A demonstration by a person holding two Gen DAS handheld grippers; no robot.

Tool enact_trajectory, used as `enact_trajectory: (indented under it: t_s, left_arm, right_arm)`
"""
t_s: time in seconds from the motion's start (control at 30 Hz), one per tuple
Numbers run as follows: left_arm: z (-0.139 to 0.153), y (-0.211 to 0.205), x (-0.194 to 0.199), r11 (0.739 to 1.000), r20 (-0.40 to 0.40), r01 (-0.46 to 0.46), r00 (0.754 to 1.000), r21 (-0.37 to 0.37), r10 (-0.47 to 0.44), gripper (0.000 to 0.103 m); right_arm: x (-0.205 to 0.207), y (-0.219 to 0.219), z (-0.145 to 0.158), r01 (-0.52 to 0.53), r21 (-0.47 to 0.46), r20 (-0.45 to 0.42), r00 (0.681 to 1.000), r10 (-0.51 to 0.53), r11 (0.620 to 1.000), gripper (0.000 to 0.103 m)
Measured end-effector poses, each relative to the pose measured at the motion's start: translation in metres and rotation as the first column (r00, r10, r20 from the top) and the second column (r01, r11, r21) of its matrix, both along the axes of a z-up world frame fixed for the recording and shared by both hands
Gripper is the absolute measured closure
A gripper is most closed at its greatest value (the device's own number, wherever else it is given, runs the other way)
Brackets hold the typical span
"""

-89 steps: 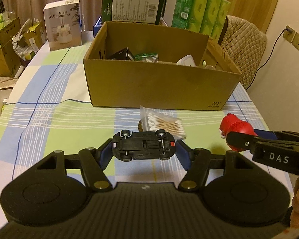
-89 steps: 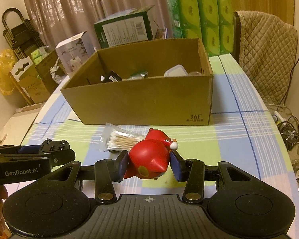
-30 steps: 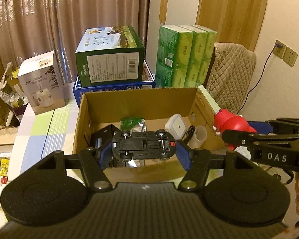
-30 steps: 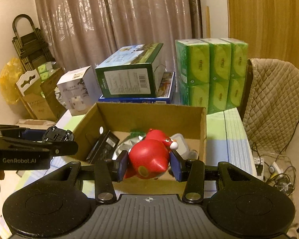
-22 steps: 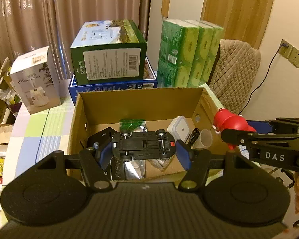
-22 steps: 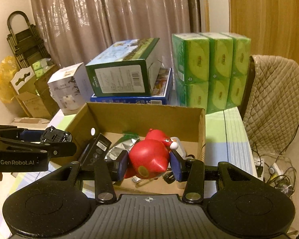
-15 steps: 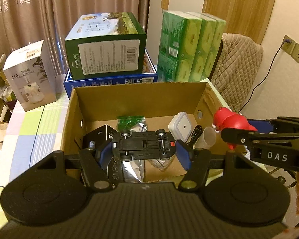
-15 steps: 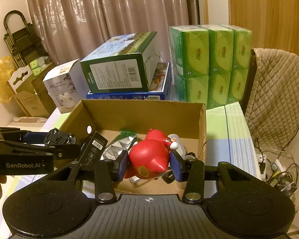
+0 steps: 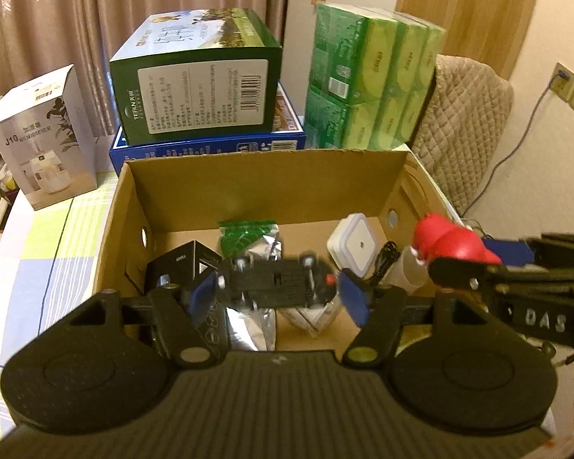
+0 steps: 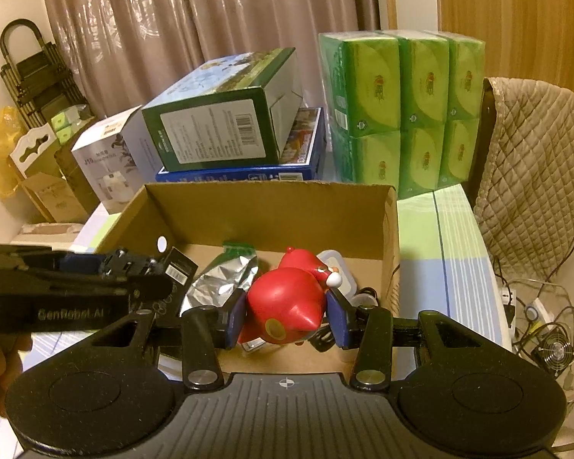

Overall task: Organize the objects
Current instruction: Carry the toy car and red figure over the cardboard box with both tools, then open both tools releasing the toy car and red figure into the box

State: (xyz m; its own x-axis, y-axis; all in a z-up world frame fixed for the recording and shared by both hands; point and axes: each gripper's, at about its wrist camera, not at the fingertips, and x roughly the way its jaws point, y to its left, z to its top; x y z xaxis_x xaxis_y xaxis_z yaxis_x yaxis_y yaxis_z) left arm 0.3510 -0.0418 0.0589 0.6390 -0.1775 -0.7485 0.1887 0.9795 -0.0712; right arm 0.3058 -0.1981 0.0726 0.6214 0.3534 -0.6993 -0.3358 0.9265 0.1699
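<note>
Both grippers have come down over the cardboard box (image 9: 264, 187) — left jaws just opening.
Left gripper (image 9: 277, 292) spread, blurred toy car (image 9: 275, 281) loose between its pads; at 3 o'clock, right gripper (image 10: 285, 311) pinches the red figurine (image 10: 287, 302).

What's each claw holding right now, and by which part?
Right claw grips the red toy by its sides. Left claw has just been opening; the toy car sits between, unclamped.

My pads (image 9: 206, 296) are blue; black toy car (image 9: 275, 281), red figure (image 10: 287, 306), brown box (image 9: 268, 183), green-and-blue checked tablecloth (image 9: 53, 252).
</note>
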Motion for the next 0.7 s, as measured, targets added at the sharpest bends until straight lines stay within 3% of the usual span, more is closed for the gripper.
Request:
enact_trajectory:
  t_s: [0.7]
  left_arm:
    - [-0.001, 0.007, -0.011, 1.000, -0.009, 0.002, 1.000, 0.014, -0.002, 0.031]
  right_arm:
    - [-0.002, 0.001, -0.003, -0.001, 0.029, -0.017, 1.000, 0.001, 1.000, 0.061]
